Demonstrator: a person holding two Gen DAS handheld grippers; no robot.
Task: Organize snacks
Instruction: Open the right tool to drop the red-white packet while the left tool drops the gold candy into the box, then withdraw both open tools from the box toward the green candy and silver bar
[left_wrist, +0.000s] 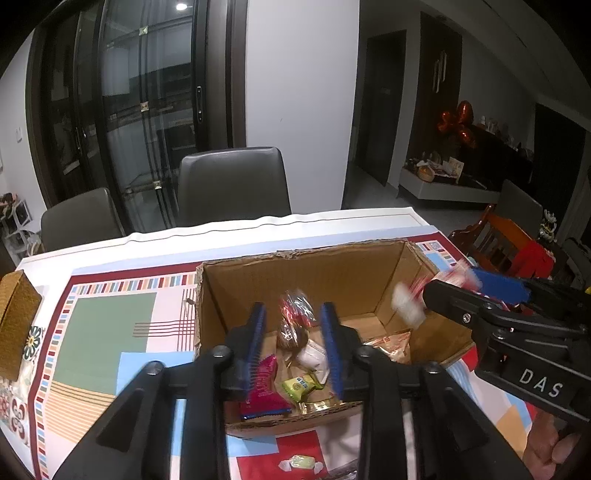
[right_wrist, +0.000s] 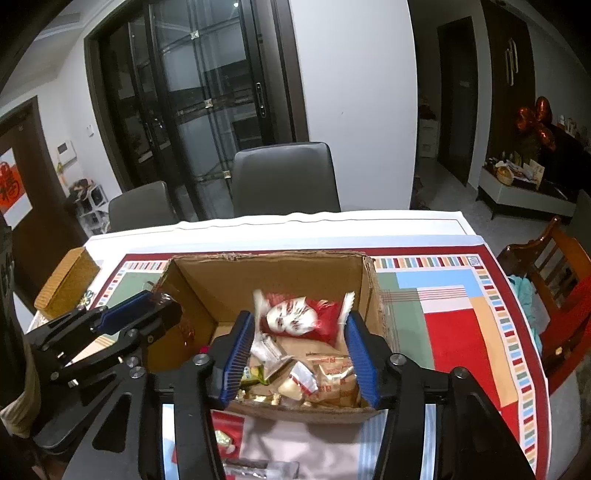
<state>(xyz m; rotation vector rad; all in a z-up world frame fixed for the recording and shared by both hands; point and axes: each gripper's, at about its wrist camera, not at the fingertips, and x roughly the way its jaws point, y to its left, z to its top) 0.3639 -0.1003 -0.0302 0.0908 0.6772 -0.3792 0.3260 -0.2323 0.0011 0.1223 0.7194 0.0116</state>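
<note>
Cardboard box (right_wrist: 266, 280) of wrapped snacks sits on a patterned tablecloth (right_wrist: 454, 332). Left gripper (left_wrist: 295, 347) hovers over it, jaws wide and holding nothing. Right gripper (right_wrist: 301, 354) is also spread wide, with a blurred red-and-white packet (right_wrist: 295, 317) between its tips.

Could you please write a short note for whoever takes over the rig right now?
Left gripper: jaws open over the cardboard box, with a red foil snack between the tips, apparently not clamped.
Right gripper: jaws open over the box, with a blurred red-and-white packet at the tips; I cannot tell whether it is gripped.
Done: several snacks are in the box, including a pink packet.
Left: a green candy and a red packet lie on the tablecloth in front of the box.
</note>
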